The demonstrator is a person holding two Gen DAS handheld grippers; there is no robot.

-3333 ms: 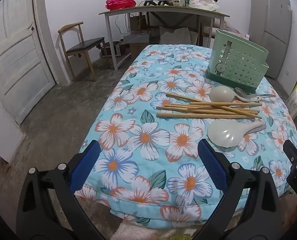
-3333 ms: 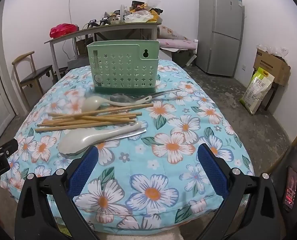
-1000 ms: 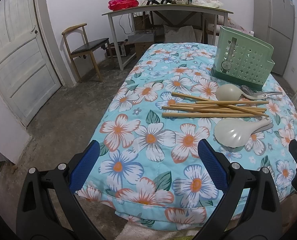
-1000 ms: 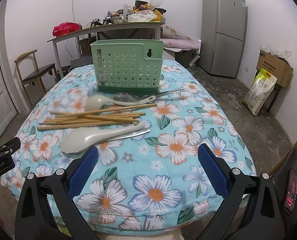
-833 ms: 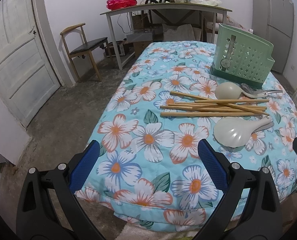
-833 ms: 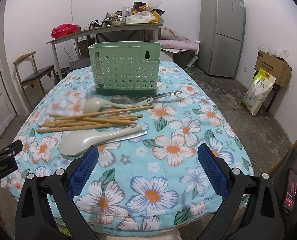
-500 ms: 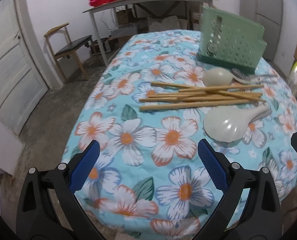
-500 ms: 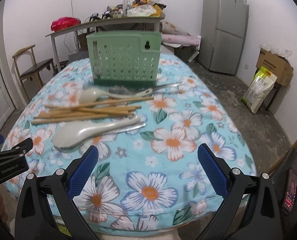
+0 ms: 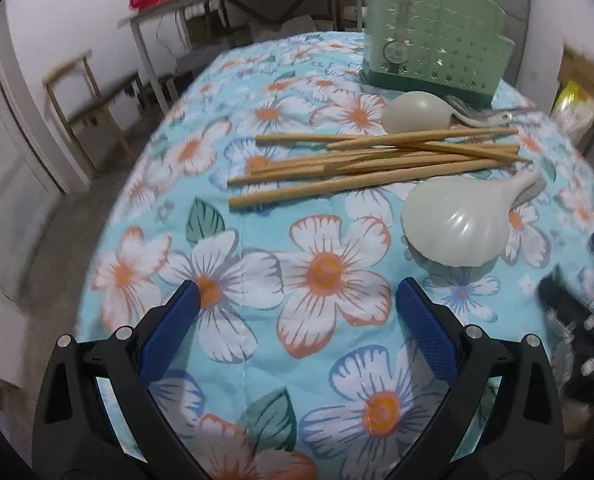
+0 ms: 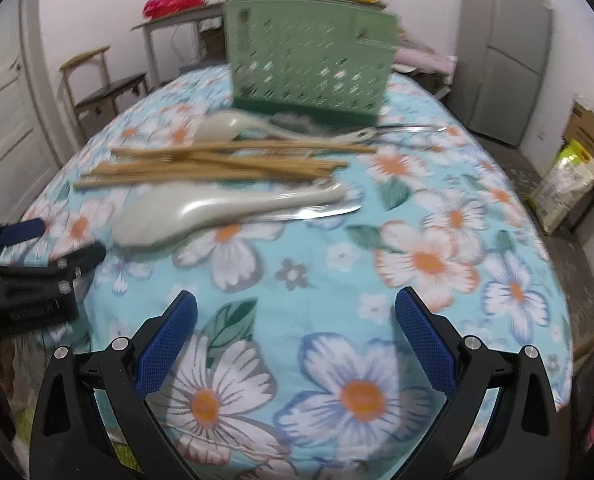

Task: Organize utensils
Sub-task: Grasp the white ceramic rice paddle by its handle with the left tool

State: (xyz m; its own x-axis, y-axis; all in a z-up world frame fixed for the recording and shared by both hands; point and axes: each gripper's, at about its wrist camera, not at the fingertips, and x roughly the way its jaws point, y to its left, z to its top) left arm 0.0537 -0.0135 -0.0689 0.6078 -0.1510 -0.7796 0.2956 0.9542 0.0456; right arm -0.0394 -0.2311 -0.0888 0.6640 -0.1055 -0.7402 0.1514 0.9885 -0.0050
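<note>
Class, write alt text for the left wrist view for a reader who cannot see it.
An open left gripper hovers over a floral tablecloth. Beyond lie wooden chopsticks, a pale rice paddle, a spoon and a green utensil holder.

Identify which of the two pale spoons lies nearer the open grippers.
The large rice spoon, on the near side of the chopsticks. The smaller spoon lies beyond them, beside the green holder.

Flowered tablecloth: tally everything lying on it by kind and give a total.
Green perforated plastic caddy: 1
Pale plastic spoons: 2
Metal utensils: 2
Wooden chopsticks: 1 overlapping pile, sticks not countable
Total: 6, pile counted once
</note>
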